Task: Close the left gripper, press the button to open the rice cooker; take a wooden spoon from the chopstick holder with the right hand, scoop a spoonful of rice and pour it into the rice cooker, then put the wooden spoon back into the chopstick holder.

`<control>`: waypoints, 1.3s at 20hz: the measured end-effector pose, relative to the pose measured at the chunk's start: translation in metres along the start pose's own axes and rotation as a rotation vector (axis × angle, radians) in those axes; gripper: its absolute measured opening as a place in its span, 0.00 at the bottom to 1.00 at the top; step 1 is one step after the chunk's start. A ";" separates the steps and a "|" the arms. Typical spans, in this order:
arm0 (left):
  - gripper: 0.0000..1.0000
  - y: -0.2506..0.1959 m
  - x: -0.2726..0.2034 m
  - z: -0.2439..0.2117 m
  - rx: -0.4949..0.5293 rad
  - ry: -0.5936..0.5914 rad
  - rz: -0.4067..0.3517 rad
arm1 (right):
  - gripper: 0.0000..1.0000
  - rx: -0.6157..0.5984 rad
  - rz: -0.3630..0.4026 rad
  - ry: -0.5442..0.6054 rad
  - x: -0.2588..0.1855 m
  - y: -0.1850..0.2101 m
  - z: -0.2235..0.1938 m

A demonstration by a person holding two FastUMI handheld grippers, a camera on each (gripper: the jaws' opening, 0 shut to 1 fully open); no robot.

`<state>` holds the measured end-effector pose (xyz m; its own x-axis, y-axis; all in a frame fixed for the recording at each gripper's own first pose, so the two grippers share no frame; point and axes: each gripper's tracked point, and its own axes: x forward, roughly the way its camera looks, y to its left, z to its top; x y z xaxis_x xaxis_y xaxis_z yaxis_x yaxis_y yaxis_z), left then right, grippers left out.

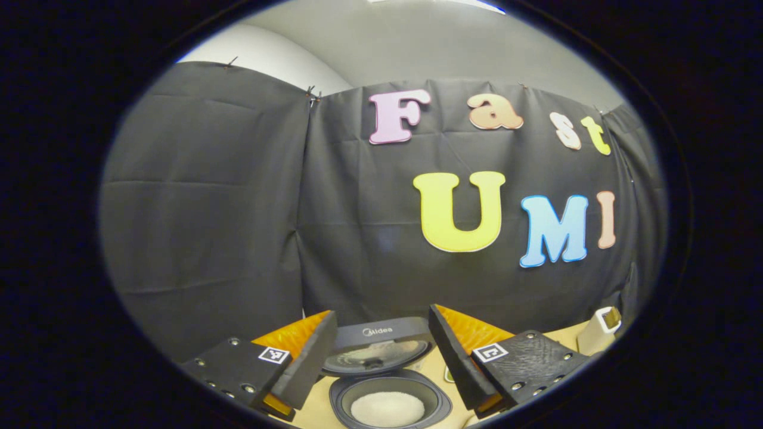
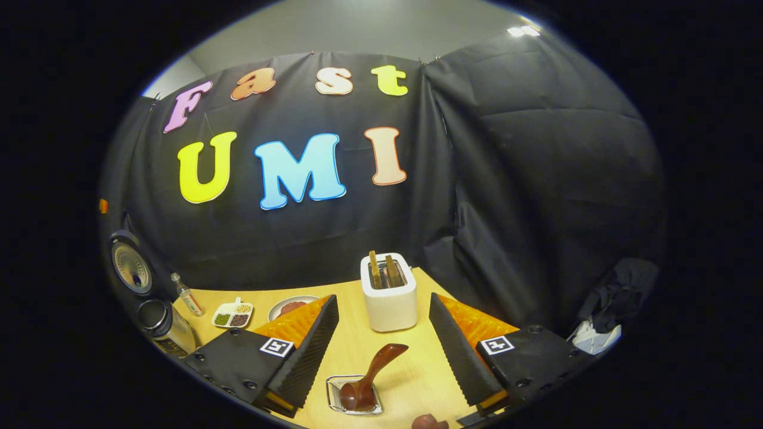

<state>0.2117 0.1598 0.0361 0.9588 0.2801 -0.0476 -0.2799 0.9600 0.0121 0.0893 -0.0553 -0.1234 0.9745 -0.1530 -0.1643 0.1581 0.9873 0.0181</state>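
**Cooker open, rice in, spoon at rest**

We hold the left tool (image 1: 381, 357) released above the rice cooker (image 1: 387, 390), whose lid (image 1: 381, 345) stands up and whose pot carries a mound of white rice (image 1: 387, 408); we judge the pouring done. Our right tool (image 2: 381, 351) hangs released over the wooden spoon (image 2: 372, 375), which leans in a small wire holder (image 2: 351, 396), apart from both fingers, apparently set back. Behind it stands a white toaster (image 2: 388, 292). The pale wooden bench (image 2: 411, 381) also carries small dishes (image 2: 233, 314) and a bottle (image 2: 188, 302); black cloth walls the booth.
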 end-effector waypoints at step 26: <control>0.99 -0.034 0.043 -0.100 0.001 0.262 -0.012 | 0.98 -0.010 -0.033 0.060 -0.049 -0.006 -0.031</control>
<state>0.2577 0.1394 -0.0658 0.9165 0.2591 -0.3047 -0.2686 0.9632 0.0113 0.0354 -0.0527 -0.1462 0.9575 -0.1827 -0.2230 0.1879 0.9822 0.0020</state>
